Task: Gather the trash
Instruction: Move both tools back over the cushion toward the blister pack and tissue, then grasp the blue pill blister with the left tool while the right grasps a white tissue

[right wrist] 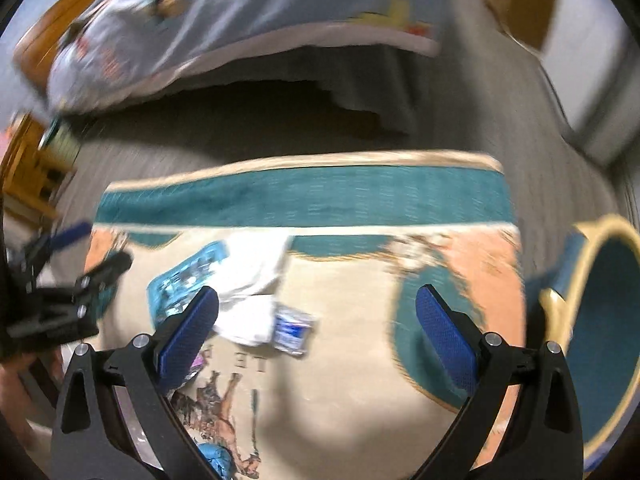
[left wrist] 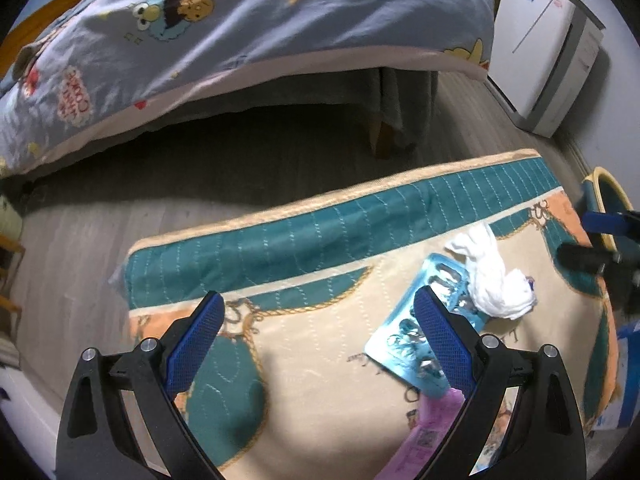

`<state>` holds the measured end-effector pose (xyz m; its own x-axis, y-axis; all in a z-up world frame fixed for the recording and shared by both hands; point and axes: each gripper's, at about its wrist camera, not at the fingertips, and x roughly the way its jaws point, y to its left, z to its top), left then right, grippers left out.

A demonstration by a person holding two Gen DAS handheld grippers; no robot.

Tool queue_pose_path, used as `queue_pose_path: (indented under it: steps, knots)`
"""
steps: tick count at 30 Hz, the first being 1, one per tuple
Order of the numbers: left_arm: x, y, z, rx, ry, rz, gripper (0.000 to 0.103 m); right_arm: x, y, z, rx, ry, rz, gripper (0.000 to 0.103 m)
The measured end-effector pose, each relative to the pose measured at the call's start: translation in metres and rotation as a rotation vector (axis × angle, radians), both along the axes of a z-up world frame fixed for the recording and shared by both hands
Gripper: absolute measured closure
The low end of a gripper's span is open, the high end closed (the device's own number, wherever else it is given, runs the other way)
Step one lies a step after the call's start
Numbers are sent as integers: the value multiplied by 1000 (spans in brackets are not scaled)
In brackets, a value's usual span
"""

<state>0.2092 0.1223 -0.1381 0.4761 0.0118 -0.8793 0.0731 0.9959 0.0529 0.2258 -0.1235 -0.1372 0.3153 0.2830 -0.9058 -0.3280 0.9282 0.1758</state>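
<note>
Trash lies on a patterned rug (left wrist: 320,344) (right wrist: 352,380). A blue blister pack (left wrist: 404,340) (right wrist: 188,276) lies under a crumpled white tissue (left wrist: 496,280) (right wrist: 252,280). A pink wrapper (left wrist: 432,428) lies nearer, partly behind my left gripper's right finger. A small silver-blue foil packet (right wrist: 294,330) lies beside the tissue. My left gripper (left wrist: 320,320) hangs open over the rug, left of the pile. My right gripper (right wrist: 318,316) is open above the foil packet. A blue bin with a yellow rim (right wrist: 600,320) (left wrist: 608,196) stands at the right.
A bed with a cartoon-print blue duvet (left wrist: 240,28) overhangs the grey floor (left wrist: 80,248) behind the rug. A white appliance (left wrist: 548,52) stands at the back right. Wooden furniture (right wrist: 28,168) is at the left. A blue crumpled scrap (right wrist: 218,456) lies near the bottom edge.
</note>
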Motion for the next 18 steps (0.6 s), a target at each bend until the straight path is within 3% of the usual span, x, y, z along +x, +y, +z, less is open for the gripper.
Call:
queue_pose_path:
  steps: [7,9,10,12,13,17,18]
  knots:
    - [-6,9,0,23,1,-3,8,-12,49,-17,-46,5,157,10]
    - [-7,13,0,15,3,1,8,-14,58,-25,-64,30,184,28]
    - [-7,14,0,12,5,4,8,-14,61,-28,-80,42,192,33]
    - [-7,14,0,4,7,7,8,-14,62,-36,-107,69,211,57]
    - [-7,14,0,-3,9,9,8,-14,61,-37,-112,77,215,64]
    - [-5,-1,-3,-16,13,-34,8,-5,35,-21,-24,90,134,83]
    - [-5,-8,-5,-10,17,-57,8,-3,29,-18,-11,87,110,84]
